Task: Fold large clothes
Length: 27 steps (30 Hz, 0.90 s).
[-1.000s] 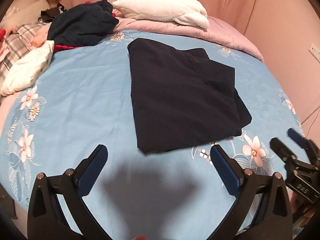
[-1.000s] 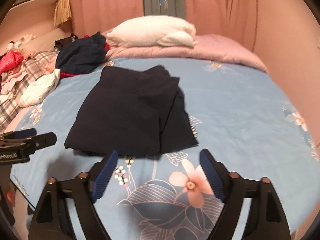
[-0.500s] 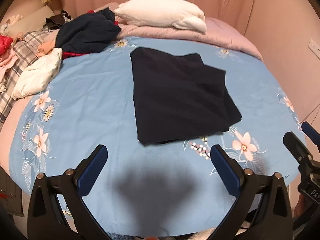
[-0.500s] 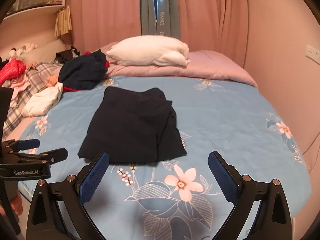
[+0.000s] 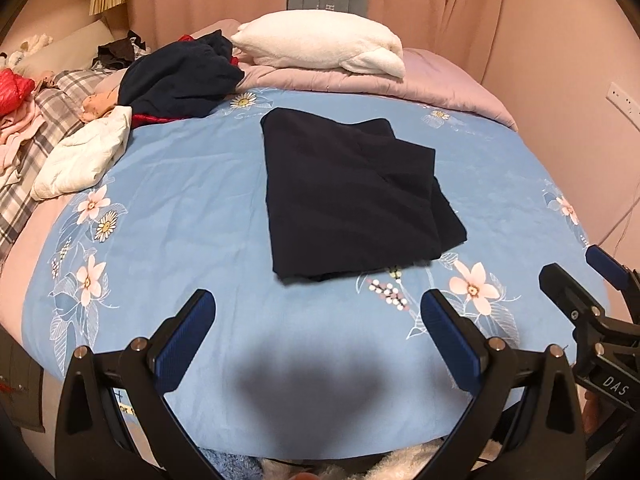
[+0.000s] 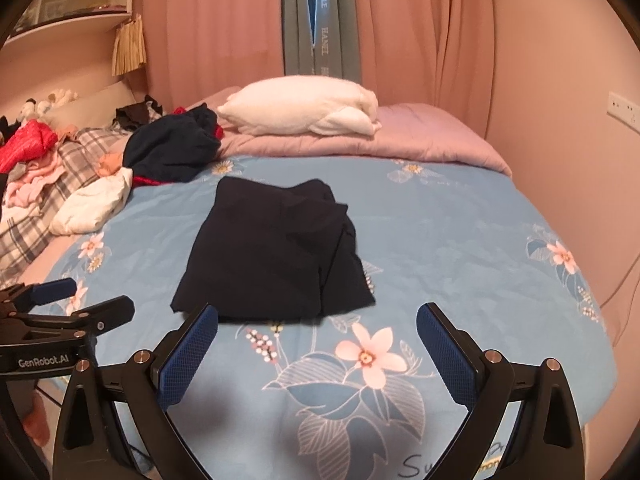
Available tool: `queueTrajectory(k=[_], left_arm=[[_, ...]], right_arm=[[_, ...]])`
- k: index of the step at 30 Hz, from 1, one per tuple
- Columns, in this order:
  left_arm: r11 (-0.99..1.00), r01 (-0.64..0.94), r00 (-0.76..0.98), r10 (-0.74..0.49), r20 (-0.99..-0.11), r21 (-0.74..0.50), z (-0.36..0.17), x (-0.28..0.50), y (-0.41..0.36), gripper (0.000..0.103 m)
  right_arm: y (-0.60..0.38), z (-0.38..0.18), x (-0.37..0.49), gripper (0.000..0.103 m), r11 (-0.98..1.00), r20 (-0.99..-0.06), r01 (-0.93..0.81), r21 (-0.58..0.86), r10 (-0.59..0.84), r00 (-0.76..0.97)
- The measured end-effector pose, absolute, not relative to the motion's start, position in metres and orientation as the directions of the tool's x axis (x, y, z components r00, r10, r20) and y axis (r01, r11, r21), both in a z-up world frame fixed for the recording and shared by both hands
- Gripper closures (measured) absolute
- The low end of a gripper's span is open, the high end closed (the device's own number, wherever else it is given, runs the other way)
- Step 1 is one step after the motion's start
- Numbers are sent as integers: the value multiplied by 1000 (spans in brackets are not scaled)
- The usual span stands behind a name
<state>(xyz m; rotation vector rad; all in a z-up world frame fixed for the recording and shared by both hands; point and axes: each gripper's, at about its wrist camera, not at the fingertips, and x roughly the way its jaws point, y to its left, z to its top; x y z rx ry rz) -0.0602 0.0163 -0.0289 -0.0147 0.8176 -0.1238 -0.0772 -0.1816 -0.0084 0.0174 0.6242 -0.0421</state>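
Pink curtains (image 6: 224, 40) hang at 12 o'clock behind the bed (image 6: 460, 240); a white shelf (image 6: 68, 24) is at 10 o'clock.

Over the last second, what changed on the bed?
Both tongs, left and right, backed away from the folded dark navy garment, so it sits farther ahead in each view. Nothing was grasped or released; both stayed wide open and empty. The garment and the white pillow kept their places on the blue floral bedsheet.
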Motion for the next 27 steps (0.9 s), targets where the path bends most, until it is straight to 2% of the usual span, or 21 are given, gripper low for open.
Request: queueTrajectory(k=[27], left_arm=[[993, 120, 657, -93, -748, -18, -36, -66, 10, 0]], right_arm=[[-177, -11, -78, 4, 999, -599, 51, -4, -43, 800]])
